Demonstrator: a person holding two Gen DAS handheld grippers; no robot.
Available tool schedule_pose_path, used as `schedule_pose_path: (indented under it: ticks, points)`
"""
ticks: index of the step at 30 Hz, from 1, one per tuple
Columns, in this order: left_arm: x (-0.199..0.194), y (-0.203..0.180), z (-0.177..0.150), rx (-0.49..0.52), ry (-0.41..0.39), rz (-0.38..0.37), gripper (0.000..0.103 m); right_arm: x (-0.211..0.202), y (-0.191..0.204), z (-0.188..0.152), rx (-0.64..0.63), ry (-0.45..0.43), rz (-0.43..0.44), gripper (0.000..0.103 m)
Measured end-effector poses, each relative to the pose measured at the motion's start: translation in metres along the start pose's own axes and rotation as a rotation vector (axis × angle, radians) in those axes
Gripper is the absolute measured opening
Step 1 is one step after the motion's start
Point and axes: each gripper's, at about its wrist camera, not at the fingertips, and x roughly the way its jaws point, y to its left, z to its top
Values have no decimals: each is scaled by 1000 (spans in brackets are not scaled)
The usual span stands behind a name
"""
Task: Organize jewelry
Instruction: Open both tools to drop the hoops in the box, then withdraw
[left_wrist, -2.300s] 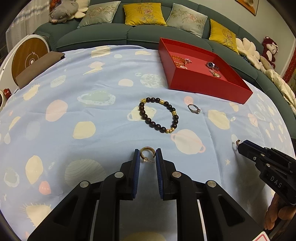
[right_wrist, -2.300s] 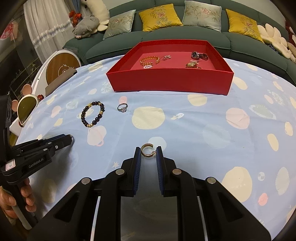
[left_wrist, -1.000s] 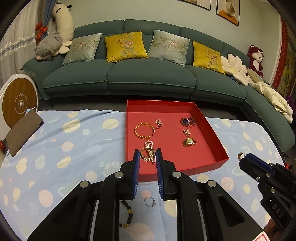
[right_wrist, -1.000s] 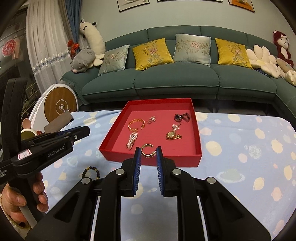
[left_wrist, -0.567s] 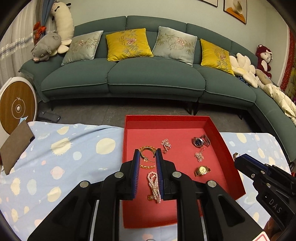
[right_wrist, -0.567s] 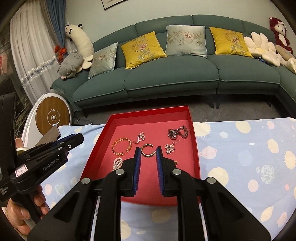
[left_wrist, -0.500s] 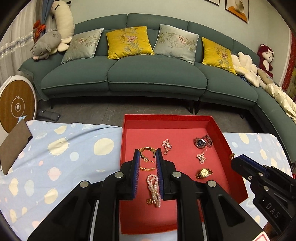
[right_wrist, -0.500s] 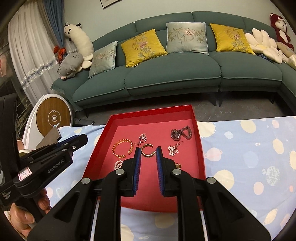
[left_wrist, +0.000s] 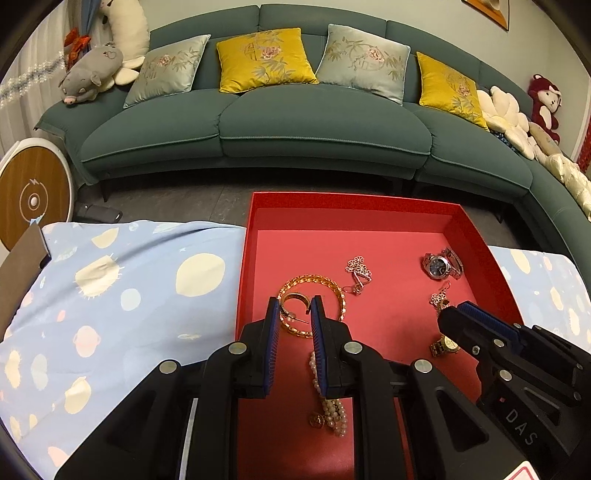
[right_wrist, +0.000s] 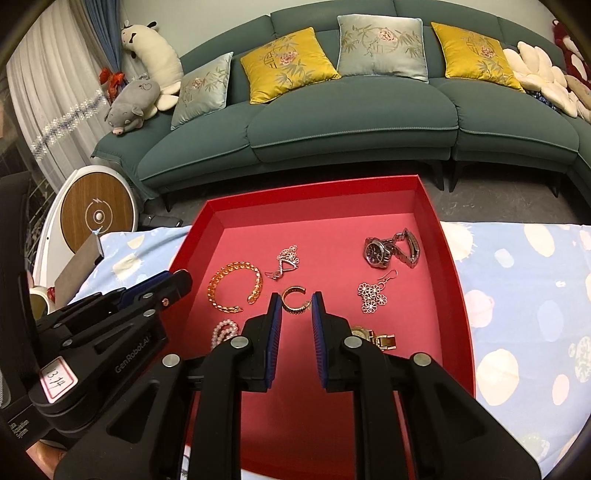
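- Left gripper (left_wrist: 294, 308): jaws narrowed and clamped on a gold hoop earring (left_wrist: 291, 303), pinched at the tips, above the red tray (left_wrist: 352, 198).
- Right gripper (right_wrist: 294, 308): jaws likewise narrowed, gripping a second gold hoop earring (right_wrist: 293, 299) between the blue pads, also above the tray floor.
- Readable writing: "GenRobot.AI" along the left gripper's body in the right wrist view, with a white sticker marked "13.14" (right_wrist: 57, 379); "DAS" on the right gripper's body (left_wrist: 521, 426) in the left wrist view.
- Just beyond and around the left-held hoop in the left wrist view: a gold chain bracelet (left_wrist: 332, 286) lying on the tray floor.
- Below the left jaws, partly hidden: a pearl bracelet (left_wrist: 332, 410) near the tray's front.
- Further back on the tray: a flower pendant (left_wrist: 358, 266), a silver wristwatch (left_wrist: 441, 263) at the right, a flower drop earring (left_wrist: 439, 295) beside the right gripper's tip.
- Gold wristwatch (right_wrist: 380, 339) partly covered by the right gripper's right finger.
- Tray resting on a pale blue planet-print cloth (left_wrist: 122, 295); green sofa (left_wrist: 295, 125) with yellow and grey cushions behind.
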Motion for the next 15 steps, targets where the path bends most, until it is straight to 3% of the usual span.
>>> schedule_pose_path:
  ticks: [15]
  points:
    - [19, -1, -9, 7, 30, -1, 15, 25, 0, -4, -15, 30, -21, 16]
